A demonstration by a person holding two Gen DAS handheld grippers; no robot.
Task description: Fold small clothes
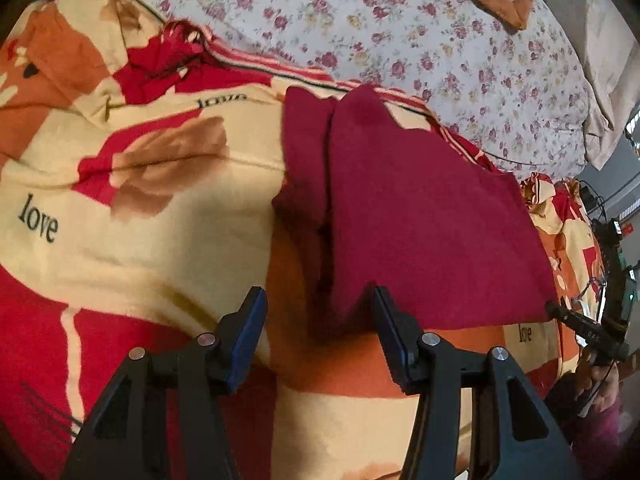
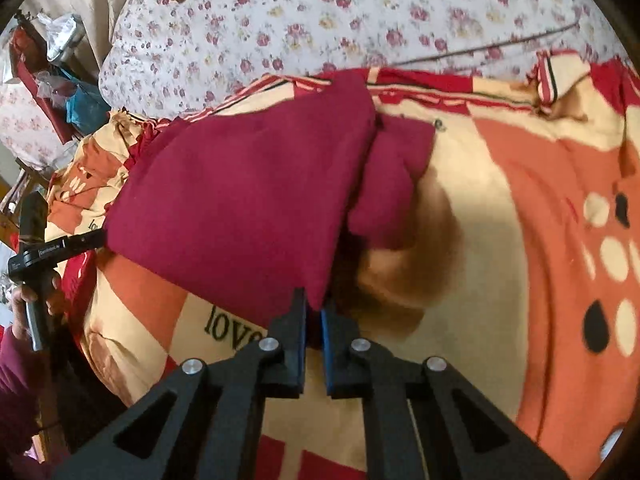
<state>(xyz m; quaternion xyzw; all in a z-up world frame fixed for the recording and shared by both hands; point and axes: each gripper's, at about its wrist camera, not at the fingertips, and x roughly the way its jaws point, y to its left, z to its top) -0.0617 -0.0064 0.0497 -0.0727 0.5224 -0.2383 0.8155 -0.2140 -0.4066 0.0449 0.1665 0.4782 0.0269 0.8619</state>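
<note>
My right tongs (image 2: 314, 312) were clenched on one near corner of the dark maroon knitted garment (image 2: 248, 192). My left tongs (image 1: 320, 308) stood released, fingers wide apart, with the other near corner just ahead by the right finger. The garment lay on the cream, red and orange fleece blanket (image 1: 160, 240), its near edge running across from one tongs to the other, so I judged the free corner nearest my left

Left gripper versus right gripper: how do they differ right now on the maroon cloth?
The left gripper is open, its fingers spread wide at the near edge of the maroon cloth; the right gripper is shut, pinching a corner of that cloth. The left holds nothing; the right holds fabric. Both have black frames with blue pads and hover over the patterned blanket.
</note>
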